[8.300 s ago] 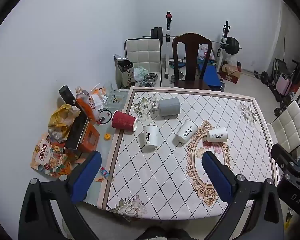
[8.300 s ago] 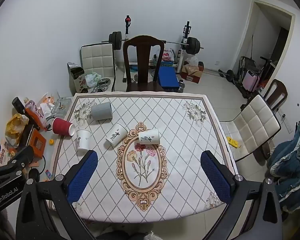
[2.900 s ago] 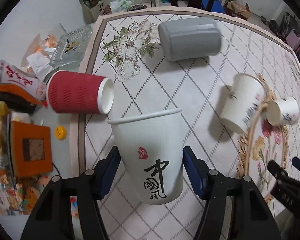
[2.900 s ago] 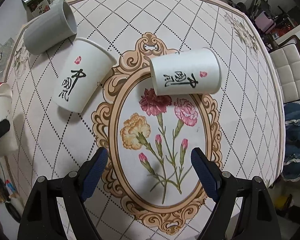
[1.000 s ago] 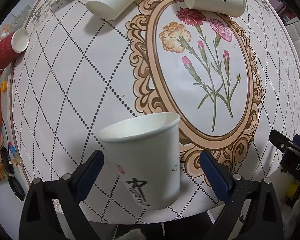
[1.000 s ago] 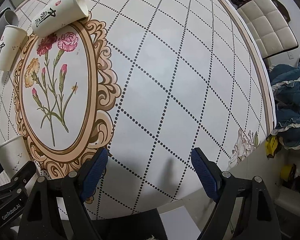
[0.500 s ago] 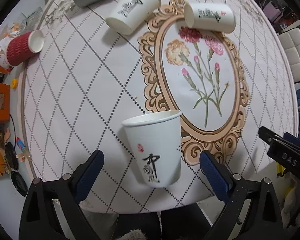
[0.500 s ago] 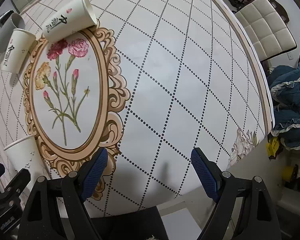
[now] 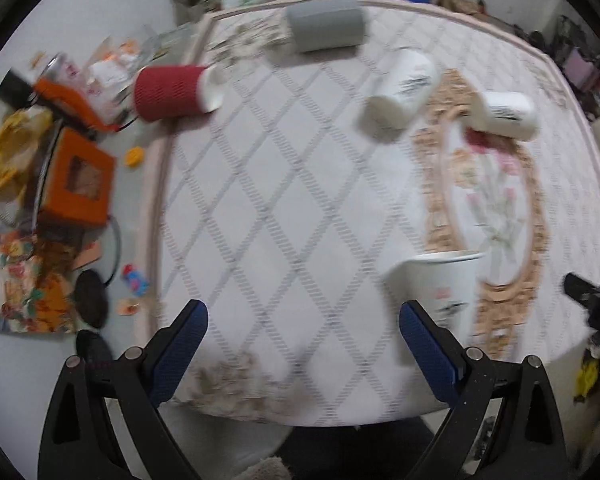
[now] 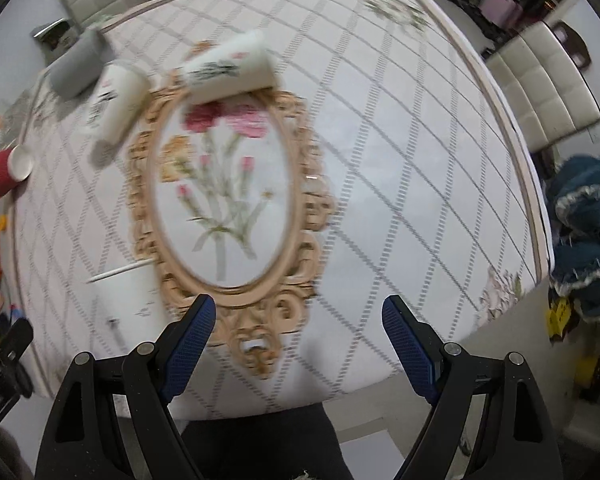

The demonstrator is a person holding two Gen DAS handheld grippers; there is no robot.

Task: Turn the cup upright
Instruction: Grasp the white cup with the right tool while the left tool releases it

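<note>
white paper cup (image 9: 440, 292) stands upright, mouth up, on the patterned tablecloth (image 9: 284, 216), in the lower right of the left wrist view, just beside the ornate gold oval border; in the right wrist view it sits at the lower left (image 10: 128, 300). left gripper (image 9: 300, 340) has its jaws spread wide with nothing between them, the cup just behind its right finger. right gripper (image 10: 296, 332) is also spread wide and holds nothing, low over the near table edge. toward the top of the left view, four cups lie on their sides: a red cup (image 9: 172, 88), a grey cup (image 9: 324, 28) and two white cups (image 9: 400, 92), (image 9: 508, 114). both views are motion-blurred.
</note>
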